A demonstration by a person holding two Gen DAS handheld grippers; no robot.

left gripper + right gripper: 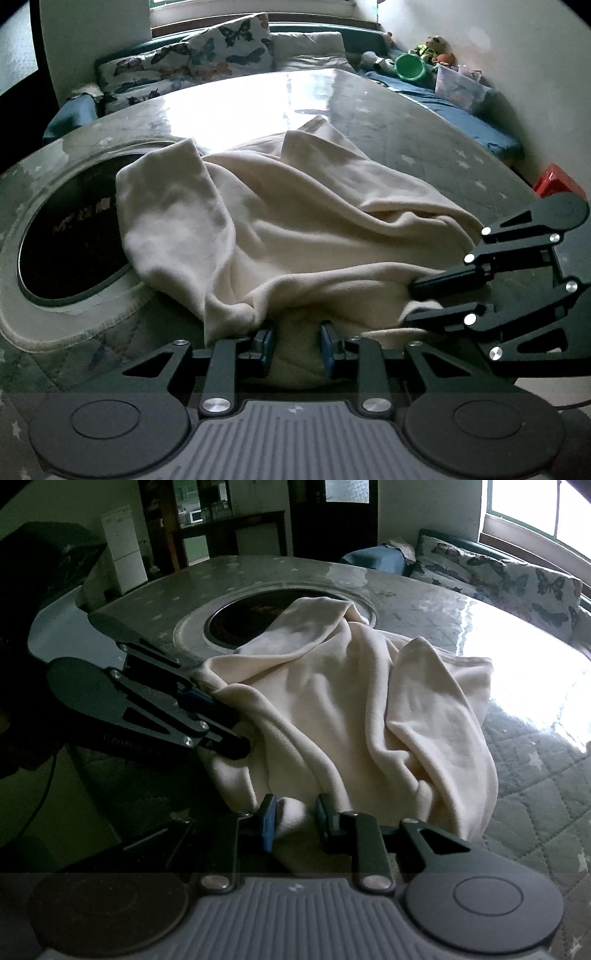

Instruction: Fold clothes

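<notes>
Lived-in family living room at home — quilted star-print table cover [424, 147], built-in bench [461, 114] with butterfly-print cushions [207, 55] under a bright window [535, 502], soft toys [436, 48] in the corner, white cabinet [123, 550] by a doorway.

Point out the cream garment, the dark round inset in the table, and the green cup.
cream garment [295, 206]: left wrist view, middle of the rumpled fabric.
dark round inset [70, 254]: left wrist view, its exposed dark surface.
green cup [410, 67]: left wrist view, its open rim.
</notes>
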